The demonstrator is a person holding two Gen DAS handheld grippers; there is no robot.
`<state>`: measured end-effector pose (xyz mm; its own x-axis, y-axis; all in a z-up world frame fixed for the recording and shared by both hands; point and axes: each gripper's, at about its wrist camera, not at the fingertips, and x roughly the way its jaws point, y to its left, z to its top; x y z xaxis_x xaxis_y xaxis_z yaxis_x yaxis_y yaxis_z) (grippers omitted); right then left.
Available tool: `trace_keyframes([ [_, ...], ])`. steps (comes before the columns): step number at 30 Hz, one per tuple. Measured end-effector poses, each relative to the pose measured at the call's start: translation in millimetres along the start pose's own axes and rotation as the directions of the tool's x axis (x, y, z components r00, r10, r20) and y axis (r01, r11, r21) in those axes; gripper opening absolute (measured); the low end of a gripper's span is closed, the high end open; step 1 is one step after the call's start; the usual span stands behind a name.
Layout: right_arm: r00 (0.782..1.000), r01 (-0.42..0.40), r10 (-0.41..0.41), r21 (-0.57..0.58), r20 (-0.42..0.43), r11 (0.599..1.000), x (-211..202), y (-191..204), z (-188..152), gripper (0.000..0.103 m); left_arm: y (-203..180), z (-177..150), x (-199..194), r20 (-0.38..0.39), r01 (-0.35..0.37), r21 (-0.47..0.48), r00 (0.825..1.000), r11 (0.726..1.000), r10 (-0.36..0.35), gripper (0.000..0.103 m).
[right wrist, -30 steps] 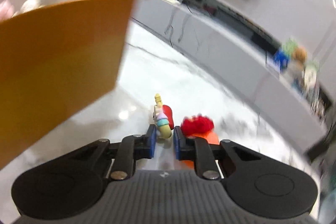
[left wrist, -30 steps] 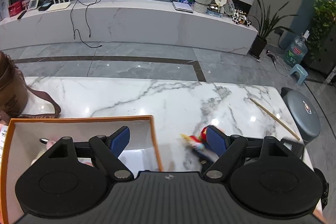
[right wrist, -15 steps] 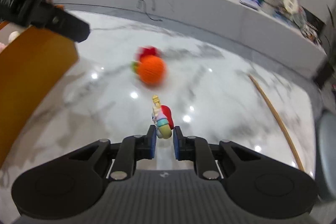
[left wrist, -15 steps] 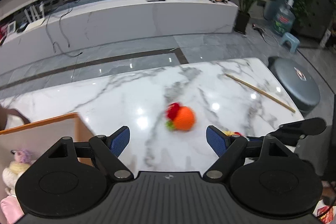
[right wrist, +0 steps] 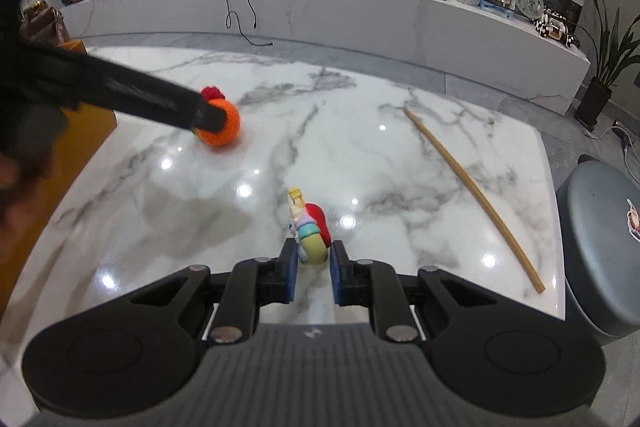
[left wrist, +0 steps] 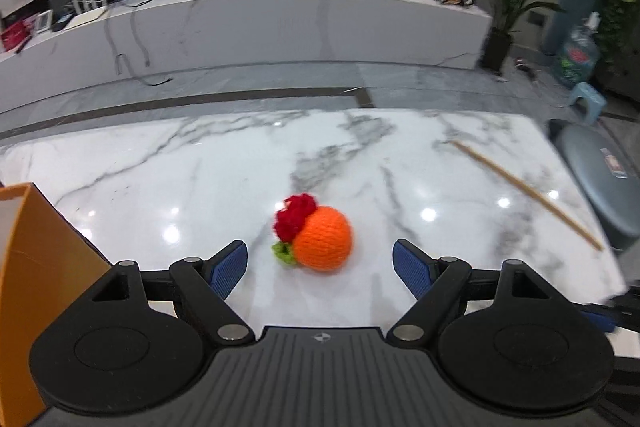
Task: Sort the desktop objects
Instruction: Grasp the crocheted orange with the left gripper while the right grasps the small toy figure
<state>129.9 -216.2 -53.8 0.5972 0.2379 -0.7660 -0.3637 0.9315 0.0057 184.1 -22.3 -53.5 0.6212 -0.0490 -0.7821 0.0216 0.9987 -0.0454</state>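
Holding my right gripper [right wrist: 313, 267] clenched on a small figurine [right wrist: 309, 233] above the marble table [right wrist: 360, 155], I had my left gripper [left wrist: 319, 265] spread wide, nothing in it, over a knitted orange ball [left wrist: 320, 243] with a red tuft that lay on the tabletop between its fingers. An orange box [left wrist: 36, 291] stood at left; a wooden stick [right wrist: 472, 195] lay at right.

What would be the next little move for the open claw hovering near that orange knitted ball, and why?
Probably ease the left gripper forward and down until its blue pads flank the orange knitted ball with the red tuft, then close. Its jaws stand wide open, the ball lies on the white marble table just ahead of them, still ungripped.
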Motion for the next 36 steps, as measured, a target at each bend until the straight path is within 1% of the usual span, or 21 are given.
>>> trace_keyframes([
  [2,1.000,-0.009,0.009,0.000,-0.001,1.000,-1,-1,-1,0.018,1,-1,6,0.003,-0.023,-0.007,1.000,1.000,0.023,0.095],
  [5,1.000,-0.013,0.013,-0.001,-0.011,1.000,2,-3,-4,0.018,2,-2,13,0.007,-0.038,-0.023,0.999,0.999,0.038,0.095],
  [11,1.000,-0.011,0.011,0.014,-0.015,1.000,4,-11,-6,0.018,6,-1,22,0.009,-0.045,-0.061,0.999,0.997,0.045,0.095],
  [15,1.000,-0.009,0.010,0.024,-0.018,1.000,6,-15,-8,0.018,11,-2,29,-0.003,-0.038,-0.092,0.999,0.995,0.038,0.095],
  [19,1.000,-0.009,0.009,0.034,-0.023,0.999,10,-18,-8,0.018,14,-3,31,-0.007,-0.041,-0.091,0.999,0.995,0.040,0.095],
  [22,1.000,-0.006,0.007,0.038,-0.027,0.999,13,-18,-7,0.018,19,-4,31,-0.004,-0.017,-0.112,1.000,0.994,0.017,0.091],
  [24,1.000,-0.002,0.002,0.035,-0.025,0.999,14,-17,-7,0.018,21,-4,32,-0.006,-0.006,-0.121,1.000,0.993,0.006,0.090],
  [27,1.000,0.000,0.001,0.040,-0.021,0.999,14,-17,-5,0.018,20,-4,32,-0.003,-0.007,-0.107,1.000,0.994,0.007,0.089],
  [32,1.000,0.003,-0.002,0.043,-0.022,0.999,15,-17,-4,0.018,18,-4,33,-0.003,-0.012,-0.093,1.000,0.996,0.012,0.082],
  [35,1.000,0.003,-0.002,0.044,-0.022,0.999,15,-17,-4,0.019,15,-4,32,-0.006,-0.026,-0.072,1.000,0.997,0.026,0.068],
  [36,1.000,0.003,-0.002,0.044,-0.023,0.999,15,-17,-4,0.018,15,-4,32,-0.007,-0.035,-0.065,0.999,0.997,0.035,0.060],
])
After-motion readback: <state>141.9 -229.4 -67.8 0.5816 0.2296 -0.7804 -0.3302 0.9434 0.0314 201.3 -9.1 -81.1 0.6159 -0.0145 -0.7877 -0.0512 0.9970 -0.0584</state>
